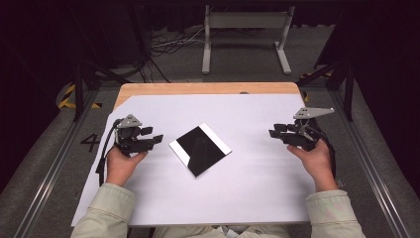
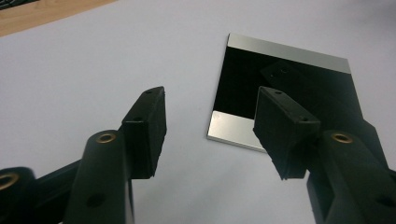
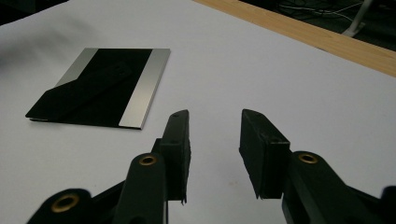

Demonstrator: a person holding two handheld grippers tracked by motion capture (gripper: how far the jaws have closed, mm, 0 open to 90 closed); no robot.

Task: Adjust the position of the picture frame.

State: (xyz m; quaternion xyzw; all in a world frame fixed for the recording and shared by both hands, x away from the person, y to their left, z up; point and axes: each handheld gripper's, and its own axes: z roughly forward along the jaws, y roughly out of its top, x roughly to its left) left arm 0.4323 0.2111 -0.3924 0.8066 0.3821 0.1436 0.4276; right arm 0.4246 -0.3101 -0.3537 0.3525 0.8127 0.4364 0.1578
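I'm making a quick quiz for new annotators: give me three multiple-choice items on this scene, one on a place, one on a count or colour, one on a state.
1. Where does the black plate lie?
A. on the white sheet, between the two tools
B. on the floor
C. inside the left tool

2. How many silver strips edge the plate?
A. none
B. two
C. four

3. How do the jaws of the left tool stand?
A. clamped on the plate
B. apart with nothing between them
C. pressed together

Answers:
1 A, the high view shows it mid-sheet, with the left tool on one side and the right tool on the other.
2 B, one strip runs along each of two opposite edges.
3 B, the left gripper view shows bare sheet in the gap.
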